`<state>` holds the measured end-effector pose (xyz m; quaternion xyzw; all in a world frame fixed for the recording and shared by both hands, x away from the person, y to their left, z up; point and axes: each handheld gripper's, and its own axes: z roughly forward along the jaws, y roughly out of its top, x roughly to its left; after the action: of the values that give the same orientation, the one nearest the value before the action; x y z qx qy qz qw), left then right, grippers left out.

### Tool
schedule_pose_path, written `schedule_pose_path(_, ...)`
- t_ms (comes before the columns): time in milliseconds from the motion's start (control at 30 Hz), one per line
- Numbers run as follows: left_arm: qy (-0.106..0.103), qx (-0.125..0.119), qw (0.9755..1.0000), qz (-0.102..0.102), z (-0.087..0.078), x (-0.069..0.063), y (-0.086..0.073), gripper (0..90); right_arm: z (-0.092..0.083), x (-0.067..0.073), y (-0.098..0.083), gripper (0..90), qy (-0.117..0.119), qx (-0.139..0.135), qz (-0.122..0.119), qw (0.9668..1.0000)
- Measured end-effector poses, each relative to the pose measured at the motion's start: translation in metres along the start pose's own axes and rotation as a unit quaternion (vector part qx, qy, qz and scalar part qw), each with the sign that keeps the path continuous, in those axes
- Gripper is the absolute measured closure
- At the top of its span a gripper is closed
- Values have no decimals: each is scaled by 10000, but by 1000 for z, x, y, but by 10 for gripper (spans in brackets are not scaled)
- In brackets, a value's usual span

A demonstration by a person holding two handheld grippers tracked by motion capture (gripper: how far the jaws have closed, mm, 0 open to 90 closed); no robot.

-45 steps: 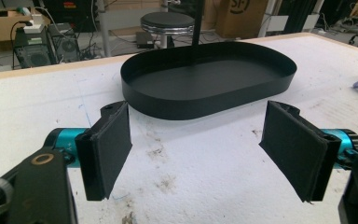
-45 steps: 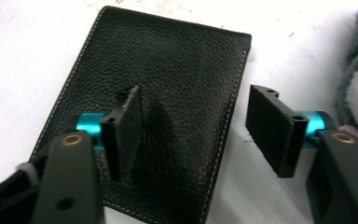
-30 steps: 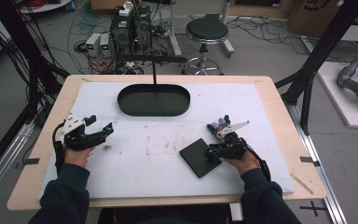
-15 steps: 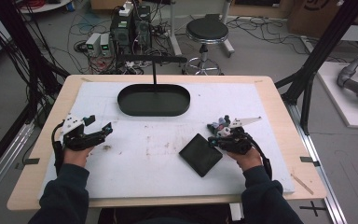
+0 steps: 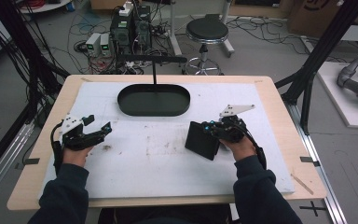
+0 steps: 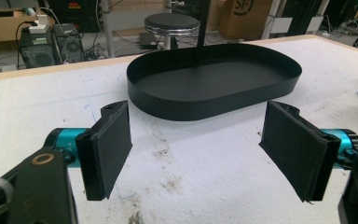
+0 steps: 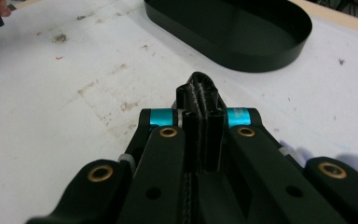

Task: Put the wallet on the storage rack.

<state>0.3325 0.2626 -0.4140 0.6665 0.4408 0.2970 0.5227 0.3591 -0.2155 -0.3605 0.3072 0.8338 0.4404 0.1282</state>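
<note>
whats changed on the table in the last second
The right gripper has just closed its jaws on the black pouch and lifted it: it lay flat on the mat, now it hangs tilted off it. The left gripper, jaws open, and the black tray stayed put.

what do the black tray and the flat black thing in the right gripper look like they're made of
The black tray looks like thin sheet metal with a matte black coat: its wall is thin and even with a soft sheen. The flat black thing, clamped in the right gripper, looks like leather or a look-alike: stitched edges show in the right gripper view.
</note>
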Motion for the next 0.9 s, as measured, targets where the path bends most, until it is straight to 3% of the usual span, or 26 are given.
schedule_pose_path(233, 7, -6, 10000, -3, 0, 1, 0, 240, 5, 11, 21, 900, 54, -200, -163, 9997)
schedule_pose_path(267, 7, -19, 10000, -11, -1, 1, 0, 240, 6, 13, 22, 900, 62, -118, -185, 9997)
schedule_pose_path(333, 5, 3, 10000, -2, -1, 1, 0, 240, 12, 12, 19, 900, -144, 101, -291, 9994)
schedule_pose_path(400, -5, 0, 10000, -17, -1, 1, -1, 240, 13, 9, 17, 900, -227, 91, -273, 9993)
schedule_pose_path(467, 1, -4, 10000, -2, -1, 0, -1, 240, 22, -9, 13, 618, -290, 242, -45, 9993)
schedule_pose_path(500, -11, -5, 10000, 10, -1, 0, 0, 240, 22, -9, 13, 618, -290, 242, -45, 9993)
schedule_pose_path(567, -13, -10, 10000, -2, -1, 0, 0, 240, 32, -22, 7, 529, -263, 596, 267, 9975)
schedule_pose_path(600, -12, -5, 10000, 10, 0, 0, 0, 240, 42, -27, 2, 471, -375, 967, 316, 9941)
schedule_pose_path(633, -12, -5, 10000, 10, 0, 0, 0, 240, 42, -27, 2, 471, -375, 967, 316, 9941)
schedule_pose_path(667, -11, 5, 10000, -10, 0, 1, -1, 240, 49, -26, -3, 433, -309, 1143, 208, 9927)
schedule_pose_path(767, -7, 9, 10000, -20, 0, 1, -1, 240, 51, -18, -7, 379, -118, 1119, -214, 9934)
schedule_pose_path(800, -3, 9, 10000, -16, 0, 1, -1, 240, 51, -18, -7, 379, -118, 1119, -214, 9934)
schedule_pose_path(833, -2, 7, 10000, -13, 0, 1, -1, 240, 50, -13, -8, 360, -51, 1128, -498, 9924)
schedule_pose_path(867, -14, 0, 10000, -12, 0, 1, -1, 240, 48, -6, -13, 313, -133, 1091, -1006, 9888)
schedule_pose_path(900, -16, 4, 10000, -19, 0, 1, -1, 240, 47, -4, -15, 312, -118, 1123, -1256, 9856)
